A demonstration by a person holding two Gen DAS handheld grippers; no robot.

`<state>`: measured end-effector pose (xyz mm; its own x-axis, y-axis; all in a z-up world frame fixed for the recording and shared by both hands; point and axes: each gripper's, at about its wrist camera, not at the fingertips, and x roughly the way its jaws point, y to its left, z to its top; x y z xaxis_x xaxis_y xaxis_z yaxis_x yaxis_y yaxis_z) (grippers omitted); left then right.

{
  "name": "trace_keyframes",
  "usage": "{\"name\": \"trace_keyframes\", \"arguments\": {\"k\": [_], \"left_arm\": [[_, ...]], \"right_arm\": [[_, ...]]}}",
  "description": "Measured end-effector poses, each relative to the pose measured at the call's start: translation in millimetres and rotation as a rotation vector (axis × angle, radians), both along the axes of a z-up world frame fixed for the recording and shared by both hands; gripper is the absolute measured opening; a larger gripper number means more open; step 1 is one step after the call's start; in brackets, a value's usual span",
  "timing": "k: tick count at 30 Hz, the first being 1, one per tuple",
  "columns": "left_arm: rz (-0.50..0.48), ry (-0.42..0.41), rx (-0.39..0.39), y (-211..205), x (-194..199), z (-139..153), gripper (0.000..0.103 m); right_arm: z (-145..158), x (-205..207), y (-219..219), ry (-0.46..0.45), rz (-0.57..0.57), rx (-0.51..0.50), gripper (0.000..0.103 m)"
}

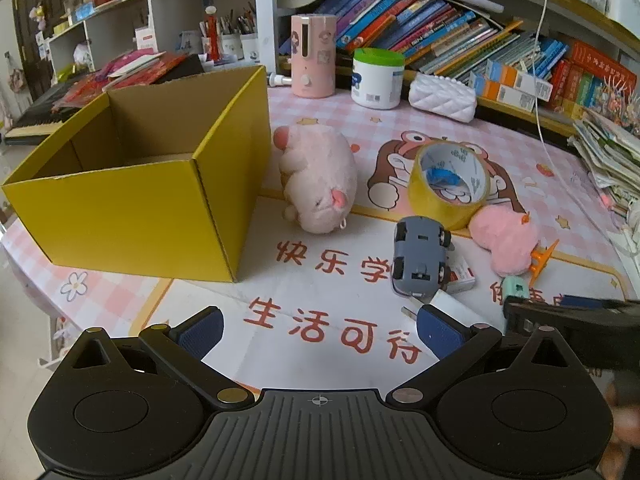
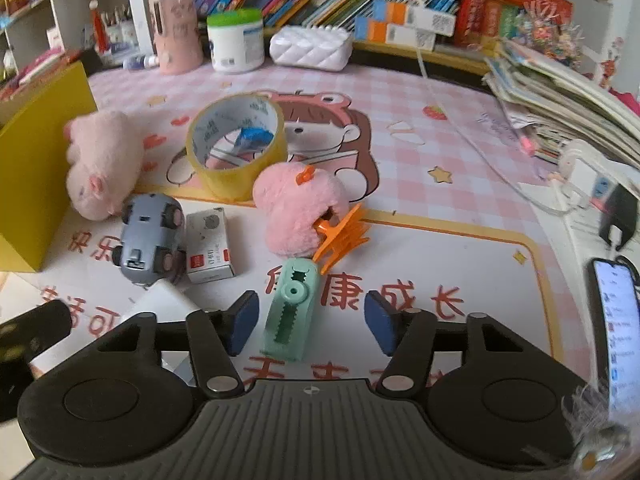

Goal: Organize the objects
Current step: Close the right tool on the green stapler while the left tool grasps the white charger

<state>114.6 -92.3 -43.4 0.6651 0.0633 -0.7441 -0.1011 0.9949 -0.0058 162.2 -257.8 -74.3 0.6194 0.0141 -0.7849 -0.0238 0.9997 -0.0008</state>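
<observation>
Desk surface carries a pink checked mat (image 2: 420,92) with cartoon print and red lettering. Left gripper (image 1: 316,334) hangs over a bare stretch of the mat with its jaws spread wide and nothing between them. Right gripper (image 2: 306,322) has its jaws partly apart; the mint-green tape dispenser (image 2: 290,312) lies between the blue pads (image 2: 242,322), nearer the left one, but neither pad presses on it, so nothing is held. Yellow cardboard box (image 1: 140,172) stands open at the left of the mat, and what can be seen of its inside shows no objects. Pale pink plush (image 1: 318,178) lies on its side just beside the box's right wall. Roll of clear tape (image 1: 450,182) stands on edge behind a fluffier pink plush (image 2: 298,204), which touches an orange claw clip (image 2: 342,236). Grey toy car (image 2: 150,238) lies upside down, wheels up, against a small white box (image 2: 208,244); a white charger plug (image 1: 444,302) sits just in front of the car. Phone (image 2: 618,320) with a lit screen rests at the right edge.
</observation>
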Motion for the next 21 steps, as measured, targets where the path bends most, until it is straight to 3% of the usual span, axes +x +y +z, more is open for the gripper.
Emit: {"name": "trace_keyframes", "arguments": {"k": [5,6,7,15,21], "left_arm": [[-0.036,0.016,-0.001,-12,4,-3,0.103],[-0.046,0.020,-0.002,-16,6,-4,0.103],[-0.048,0.022,-0.003,-18,6,-5,0.103],[-0.139,0.058,-0.036,-50,26,-16,0.103],[-0.193,0.094,-0.011,-73,39,-31,0.099]], "right_arm": [[-12,15,-1,0.038,0.046,0.004,0.039],[-11,16,-2,0.036,0.070,0.005,0.027],[-10,16,-3,0.034,0.088,0.008,0.023],[9,11,-40,-0.008,0.042,0.047,0.023],[17,2,-64,-0.040,0.000,0.075,0.023]]}}
